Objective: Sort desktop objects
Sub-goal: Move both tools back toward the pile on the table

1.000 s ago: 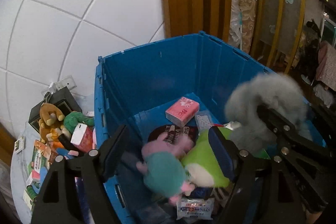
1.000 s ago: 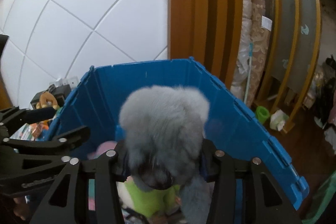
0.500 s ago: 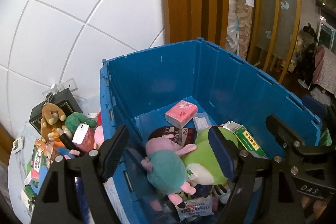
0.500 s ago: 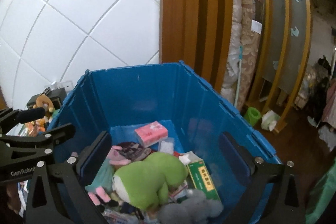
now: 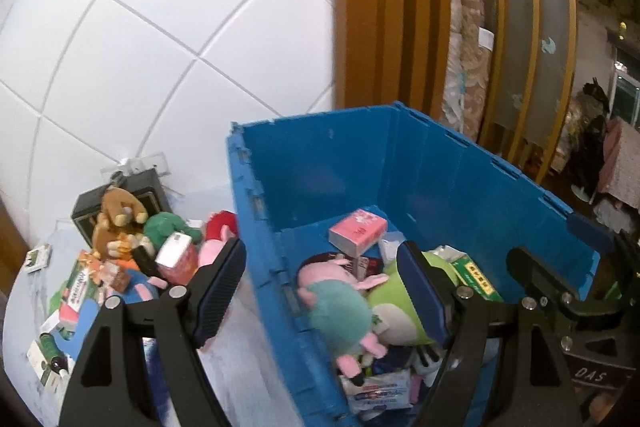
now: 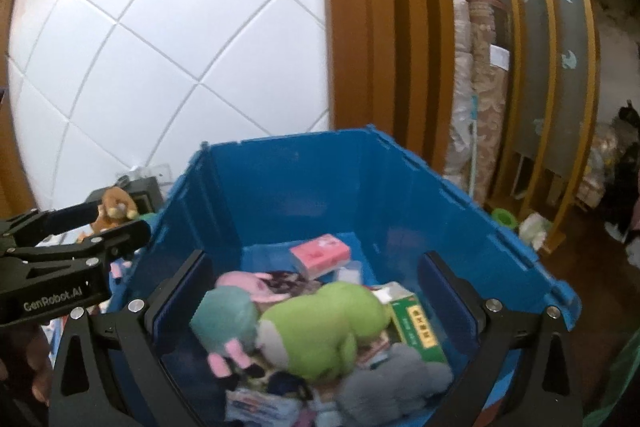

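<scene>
Leftmost, unsorted pile [image 5: 120,267] on the white tabletop [image 5: 240,379]: brown plush [image 5: 118,211], green plush [image 5: 168,227], small red-and-white box [image 5: 176,253], flat packets nearer the camera. All of it lies left of the blue bin [image 5: 260,227], outside its near-left wall.

Left gripper [image 5: 320,291] has its jaws wide apart, nothing between the pads; it straddles that bin wall, left finger over the table side, right finger over the bin interior. Pile is down-left of it and close, so this hand is the nearer one for the next pick. In my judgement it needs to swing left and dip; the red-and-white box sits tilted, long axis running roughly toward the camera.

Inside the bin: pink-and-teal plush [image 6: 236,315], green frog plush [image 6: 324,323], pink tissue pack [image 6: 320,251], green carton [image 6: 416,323], grey plush [image 6: 396,383] at the near side.

Right gripper [image 6: 316,311] hangs over the bin, jaws having just opened to full spread, holding nothing; the grey plush lies loose below it, not pinched. It is well apart from the pile, with the bin wall and the left gripper between.
</scene>
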